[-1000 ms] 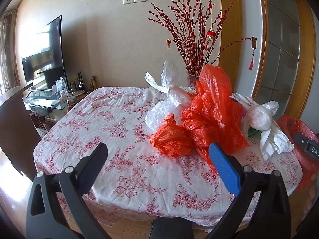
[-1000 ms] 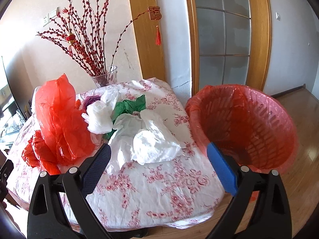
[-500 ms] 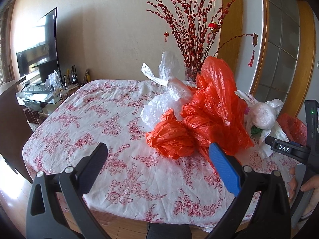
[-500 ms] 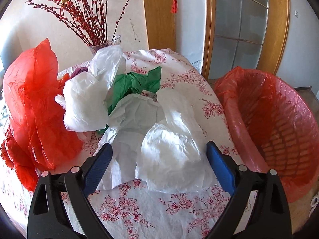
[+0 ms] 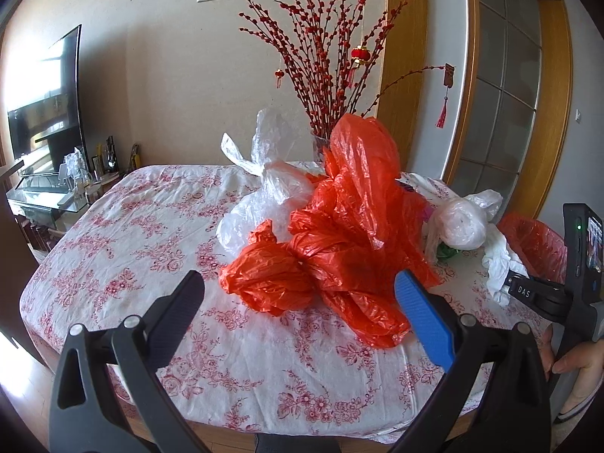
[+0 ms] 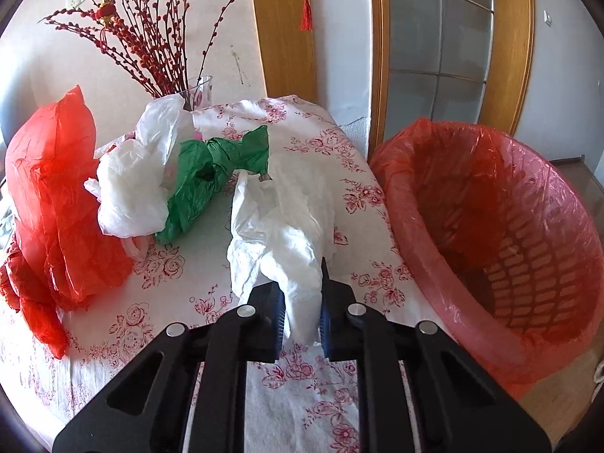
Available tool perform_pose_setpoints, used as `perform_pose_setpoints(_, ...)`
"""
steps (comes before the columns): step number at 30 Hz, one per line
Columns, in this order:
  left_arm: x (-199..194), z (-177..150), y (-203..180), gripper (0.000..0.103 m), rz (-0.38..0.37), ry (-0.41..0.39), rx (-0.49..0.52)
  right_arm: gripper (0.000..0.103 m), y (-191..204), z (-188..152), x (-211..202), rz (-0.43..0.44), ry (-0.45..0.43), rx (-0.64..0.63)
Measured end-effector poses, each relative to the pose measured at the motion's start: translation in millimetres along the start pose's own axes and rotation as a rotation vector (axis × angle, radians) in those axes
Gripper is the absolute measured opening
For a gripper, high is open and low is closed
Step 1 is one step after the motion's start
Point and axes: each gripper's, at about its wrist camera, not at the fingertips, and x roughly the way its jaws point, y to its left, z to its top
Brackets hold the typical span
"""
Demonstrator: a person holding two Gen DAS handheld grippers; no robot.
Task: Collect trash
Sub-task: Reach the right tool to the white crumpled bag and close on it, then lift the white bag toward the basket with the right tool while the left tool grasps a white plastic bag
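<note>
My right gripper (image 6: 301,311) is shut on a crumpled white plastic bag (image 6: 279,226) that lies on the flowered tablecloth (image 6: 181,275). A red-lined waste basket (image 6: 502,241) stands just right of it, beside the table. Behind lie a green bag (image 6: 211,181), another white bag (image 6: 139,185) and red bags (image 6: 56,188). My left gripper (image 5: 298,298) is open and empty, hovering in front of the red bags (image 5: 339,249) near the table's front edge. The right gripper (image 5: 528,290) shows at the right of the left wrist view, holding the white bag (image 5: 498,260).
A glass vase of red berry branches (image 5: 324,75) stands at the table's back behind the bags. A clear bag (image 5: 264,188) lies left of the red ones. A TV and a glass stand (image 5: 41,113) are at far left. A wooden-framed glass door (image 6: 445,45) is behind the basket.
My right gripper moved forward and closed on the white bag, which was lying loose between open jaws before. The left gripper shifted slightly closer to the red bags and stayed open.
</note>
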Motion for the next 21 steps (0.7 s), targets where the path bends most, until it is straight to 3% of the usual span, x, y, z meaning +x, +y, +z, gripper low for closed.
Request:
perform_pose_setpoints(13,20.1,31.2,-82.8,0.084,-0.193,0.013,0.089,0.013,-46.3,-14.3,-60.9,-0.026,-0.082,0.04)
perform_pose_setpoints(21,60.7,45.0,-147.9,0.082,-0.202,0.065,0.173,0.013,-78.6,-19.9,-78.8,-0.057,-0.091,0.09)
